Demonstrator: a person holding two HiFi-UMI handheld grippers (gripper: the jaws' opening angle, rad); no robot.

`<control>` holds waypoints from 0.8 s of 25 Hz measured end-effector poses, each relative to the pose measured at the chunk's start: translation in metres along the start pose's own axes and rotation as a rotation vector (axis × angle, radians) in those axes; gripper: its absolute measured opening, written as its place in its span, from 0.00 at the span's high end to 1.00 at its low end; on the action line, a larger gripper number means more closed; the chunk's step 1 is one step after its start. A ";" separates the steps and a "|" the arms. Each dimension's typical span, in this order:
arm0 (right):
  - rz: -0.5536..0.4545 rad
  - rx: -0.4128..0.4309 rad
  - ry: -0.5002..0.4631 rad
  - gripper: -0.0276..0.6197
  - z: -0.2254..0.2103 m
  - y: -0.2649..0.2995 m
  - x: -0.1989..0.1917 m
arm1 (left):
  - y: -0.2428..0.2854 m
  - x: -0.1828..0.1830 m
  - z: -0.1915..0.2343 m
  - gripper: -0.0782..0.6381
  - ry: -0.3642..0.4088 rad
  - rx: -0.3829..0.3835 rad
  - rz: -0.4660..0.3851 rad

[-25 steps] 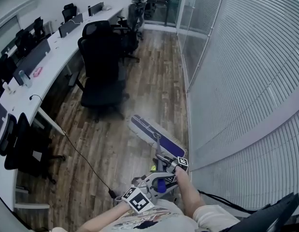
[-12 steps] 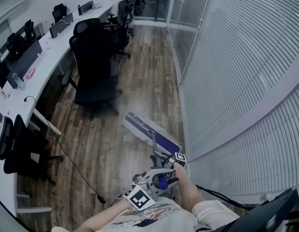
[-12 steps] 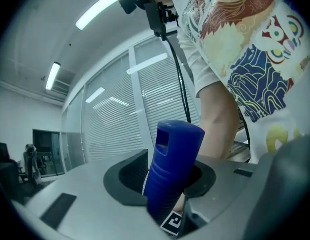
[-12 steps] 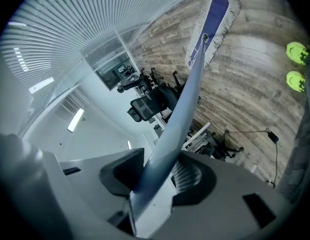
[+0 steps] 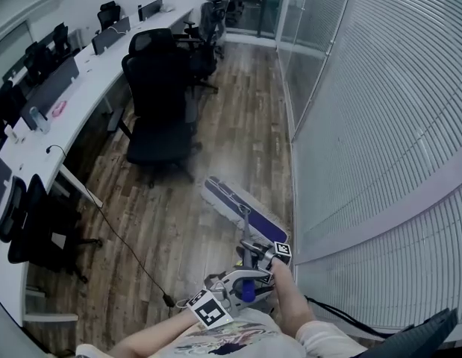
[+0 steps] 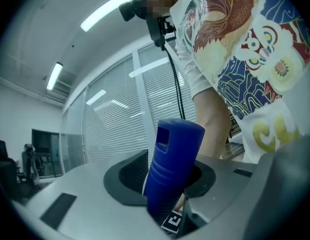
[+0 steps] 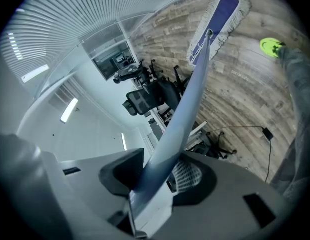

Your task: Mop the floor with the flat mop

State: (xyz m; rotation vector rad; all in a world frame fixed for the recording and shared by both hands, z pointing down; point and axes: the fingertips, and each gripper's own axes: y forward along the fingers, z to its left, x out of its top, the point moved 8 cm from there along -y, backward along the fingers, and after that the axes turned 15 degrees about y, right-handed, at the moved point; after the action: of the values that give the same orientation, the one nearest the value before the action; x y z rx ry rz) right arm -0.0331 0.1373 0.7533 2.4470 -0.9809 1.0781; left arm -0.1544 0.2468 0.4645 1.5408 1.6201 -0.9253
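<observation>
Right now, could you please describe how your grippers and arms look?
Both the left gripper and right gripper are light grey with black pads, each bearing a black-and-white marker cube. I wear a white printed T-shirt, forearms bare. Their jaws have just been opening, the mop handle between them.

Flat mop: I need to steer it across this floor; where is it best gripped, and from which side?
Take the blue grip at the top and the grey pole lower down, closing across the shaft from its sides. The pole is a thin shaft slanting to the mop head, flat on the floor, so two spaced holds probably steer it best.
</observation>
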 end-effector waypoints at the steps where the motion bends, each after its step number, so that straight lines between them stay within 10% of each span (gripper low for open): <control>1: -0.006 -0.004 0.003 0.70 0.007 0.003 0.006 | 0.005 -0.005 0.007 0.71 -0.001 0.001 0.005; 20: 0.126 -0.019 -0.021 0.68 0.235 0.088 0.198 | 0.170 -0.122 0.244 0.71 0.005 0.116 0.019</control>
State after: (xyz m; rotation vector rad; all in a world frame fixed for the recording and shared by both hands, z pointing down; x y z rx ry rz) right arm 0.1292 -0.1375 0.7390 2.4142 -1.1598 1.0794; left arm 0.0239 -0.0190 0.4450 1.6350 1.5768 -1.0214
